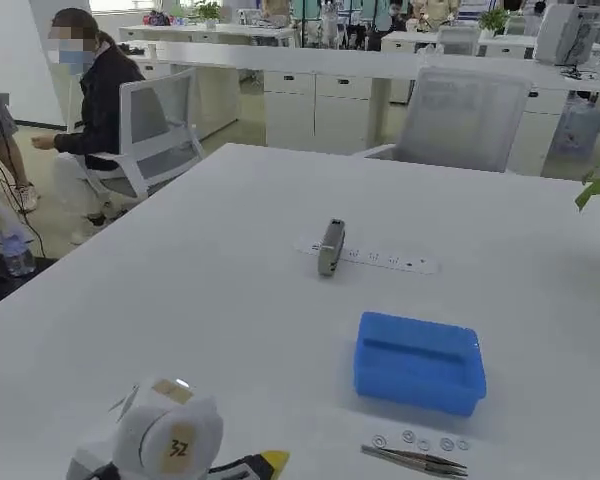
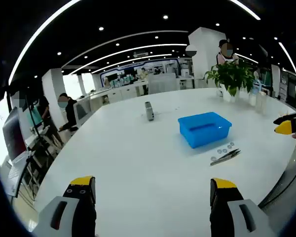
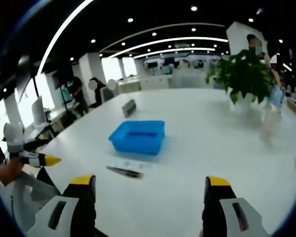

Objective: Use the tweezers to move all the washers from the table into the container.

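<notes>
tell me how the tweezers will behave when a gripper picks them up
The tweezers lie flat and thin on the smooth white table, so they'll probably slide rather than lift. They look like slim metal, likely light and springy when pinched.

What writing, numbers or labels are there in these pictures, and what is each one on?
"32": round yellow sticker on a gripper, head view.
Power strip markings: too small to read.
Signs on the far wall, left gripper view: too blurred to read.
</notes>
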A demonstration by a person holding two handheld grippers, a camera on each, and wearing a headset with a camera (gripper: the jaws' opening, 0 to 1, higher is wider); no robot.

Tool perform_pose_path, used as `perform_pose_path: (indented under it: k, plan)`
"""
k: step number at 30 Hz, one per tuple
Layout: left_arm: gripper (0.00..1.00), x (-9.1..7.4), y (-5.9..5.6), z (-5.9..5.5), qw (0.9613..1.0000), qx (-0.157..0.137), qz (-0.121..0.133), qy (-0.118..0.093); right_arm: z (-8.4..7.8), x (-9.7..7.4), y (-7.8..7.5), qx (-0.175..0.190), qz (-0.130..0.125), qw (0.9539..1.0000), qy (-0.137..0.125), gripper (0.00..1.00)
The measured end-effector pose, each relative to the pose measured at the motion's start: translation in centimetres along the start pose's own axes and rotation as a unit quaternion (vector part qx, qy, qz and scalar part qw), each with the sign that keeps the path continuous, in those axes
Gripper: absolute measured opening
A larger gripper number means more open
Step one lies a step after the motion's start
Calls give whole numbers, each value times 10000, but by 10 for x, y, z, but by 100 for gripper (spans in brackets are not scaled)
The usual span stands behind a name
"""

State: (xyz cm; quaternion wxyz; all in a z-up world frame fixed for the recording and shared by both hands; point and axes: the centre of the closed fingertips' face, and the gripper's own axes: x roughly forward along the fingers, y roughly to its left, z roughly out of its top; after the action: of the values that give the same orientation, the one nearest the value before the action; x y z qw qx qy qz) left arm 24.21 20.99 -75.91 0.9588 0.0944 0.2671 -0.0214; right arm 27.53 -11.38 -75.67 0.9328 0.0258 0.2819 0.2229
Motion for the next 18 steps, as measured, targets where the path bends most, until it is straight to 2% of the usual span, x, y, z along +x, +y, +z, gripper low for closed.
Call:
perform_pose_path:
  k: [18]
  plan:
    - [98, 2, 0, -2, 10000, 49, 5, 45, -1, 0, -1, 6, -21, 10000, 30, 89]
